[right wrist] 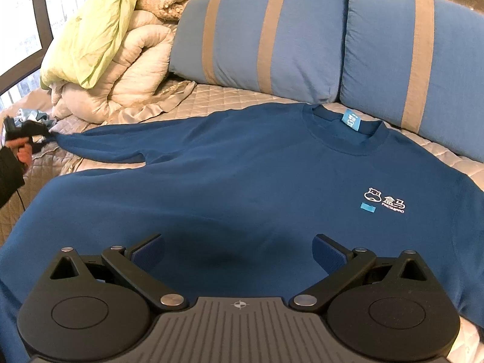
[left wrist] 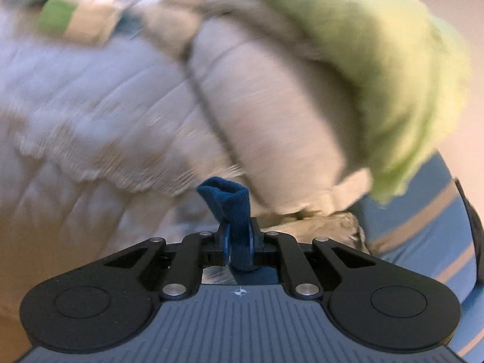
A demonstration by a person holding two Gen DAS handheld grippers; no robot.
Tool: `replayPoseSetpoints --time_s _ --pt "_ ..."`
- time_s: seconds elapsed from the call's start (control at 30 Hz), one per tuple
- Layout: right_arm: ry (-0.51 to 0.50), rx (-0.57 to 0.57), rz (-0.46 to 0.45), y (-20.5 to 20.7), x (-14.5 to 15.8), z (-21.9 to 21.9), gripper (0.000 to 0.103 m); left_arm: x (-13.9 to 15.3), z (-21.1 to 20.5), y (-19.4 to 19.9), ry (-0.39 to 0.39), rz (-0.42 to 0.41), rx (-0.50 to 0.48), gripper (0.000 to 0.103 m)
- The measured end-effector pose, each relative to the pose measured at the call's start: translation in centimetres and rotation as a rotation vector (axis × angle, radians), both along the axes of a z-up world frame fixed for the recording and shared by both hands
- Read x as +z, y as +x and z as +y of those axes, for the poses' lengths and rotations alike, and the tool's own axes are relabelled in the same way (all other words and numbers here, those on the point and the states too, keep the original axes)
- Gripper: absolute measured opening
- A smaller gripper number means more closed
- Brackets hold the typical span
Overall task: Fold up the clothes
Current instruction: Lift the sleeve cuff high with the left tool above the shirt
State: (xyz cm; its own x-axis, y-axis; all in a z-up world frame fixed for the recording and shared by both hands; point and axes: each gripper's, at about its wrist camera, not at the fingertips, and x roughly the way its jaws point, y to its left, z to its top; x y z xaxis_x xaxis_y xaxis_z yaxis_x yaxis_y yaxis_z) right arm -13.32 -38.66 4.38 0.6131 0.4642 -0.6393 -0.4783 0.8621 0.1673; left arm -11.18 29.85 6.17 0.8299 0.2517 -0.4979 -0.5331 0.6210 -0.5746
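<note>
Left tongs (left wrist: 238,243): I'm clamping them on the sleeve cuff (left wrist: 233,199).
Right tongs (right wrist: 239,252): I'm holding them apart, hovering over the near hem.
Sweatshirt (right wrist: 242,175): it's lying flat, chest up, on the bed (right wrist: 230,96) before the striped pillows (right wrist: 272,39).
Doing it well: I'm judging the sleeve should cross the chest taut, the body lying unwrinkled.

Dark blue long-sleeve sweatshirt (right wrist: 242,181) lies front-up, spread flat on the quilted bed (right wrist: 230,96), neck toward the pillows. Ribbed crew collar (right wrist: 348,139) with a light blue tag (right wrist: 352,121) inside. White hippo logo with characters on the chest (right wrist: 384,199), small light blue patch just below it. One sleeve (right wrist: 106,142) is stretched straight out sideways, its ribbed cuff (left wrist: 233,199) pinched and lifted off the bed. Body mostly smooth, slight creases.
</note>
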Motion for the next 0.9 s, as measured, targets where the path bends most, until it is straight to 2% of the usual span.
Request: replayPoseSetpoints --time_s 0.2,0.4,0.57,0.9 --pt "-0.008 -0.005 -0.004 -0.1 -0.1 0.0 0.103 5.2 -4.3 1.9 0.208 -0.015 -0.114 0.011" --pt "-0.004 -0.003 0.003 0.0 -0.1 -0.1 0.103 8.3 -8.6 4.0 0.328 -0.037 -0.196 0.011" --pt "0.011 -0.007 0.009 0.1 -0.2 -0.3 0.103 9.8 -11.1 5.7 0.383 -0.050 -0.245 0.011" --pt "0.014 -0.013 0.016 0.2 -0.3 -0.3 0.103 11.3 -14.6 8.6 0.397 -0.080 -0.319 0.011"
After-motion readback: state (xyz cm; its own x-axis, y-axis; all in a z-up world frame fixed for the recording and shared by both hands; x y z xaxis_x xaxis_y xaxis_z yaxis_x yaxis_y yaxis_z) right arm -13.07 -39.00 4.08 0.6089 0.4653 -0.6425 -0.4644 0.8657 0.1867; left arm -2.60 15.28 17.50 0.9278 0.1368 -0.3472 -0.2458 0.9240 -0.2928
